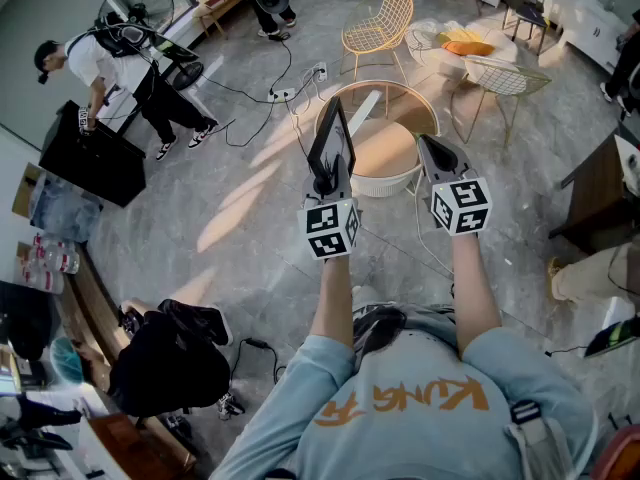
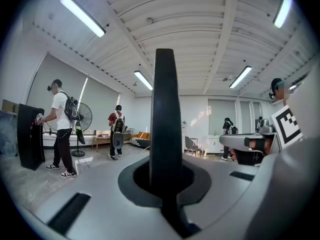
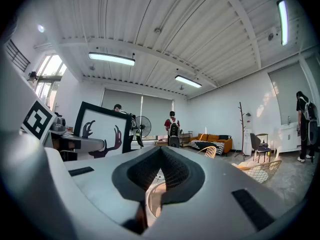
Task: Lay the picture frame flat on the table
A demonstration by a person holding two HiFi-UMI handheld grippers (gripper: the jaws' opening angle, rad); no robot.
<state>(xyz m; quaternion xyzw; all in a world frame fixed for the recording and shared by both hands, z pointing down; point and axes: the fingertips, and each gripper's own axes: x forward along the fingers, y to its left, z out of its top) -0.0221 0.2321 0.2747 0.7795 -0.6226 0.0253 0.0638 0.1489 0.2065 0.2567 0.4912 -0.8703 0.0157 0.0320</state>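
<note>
The picture frame (image 1: 333,136) is black and stands upright, edge-on, in the air over the near left of the round wooden table (image 1: 398,144). My left gripper (image 1: 327,180) is shut on its lower edge. In the left gripper view the frame (image 2: 165,119) rises as a dark vertical bar out of the closed jaws (image 2: 165,184). The right gripper view shows its face (image 3: 101,129), white with dark hand shapes. My right gripper (image 1: 426,148) hangs beside it on the right, over the table, shut and empty (image 3: 160,154).
Two yellow wire chairs (image 1: 379,22) (image 1: 506,75) stand behind the table. A person with a black panel (image 1: 92,154) and a fan (image 1: 136,6) are at the far left. A black bag (image 1: 168,364) and cables (image 1: 250,93) lie on the floor.
</note>
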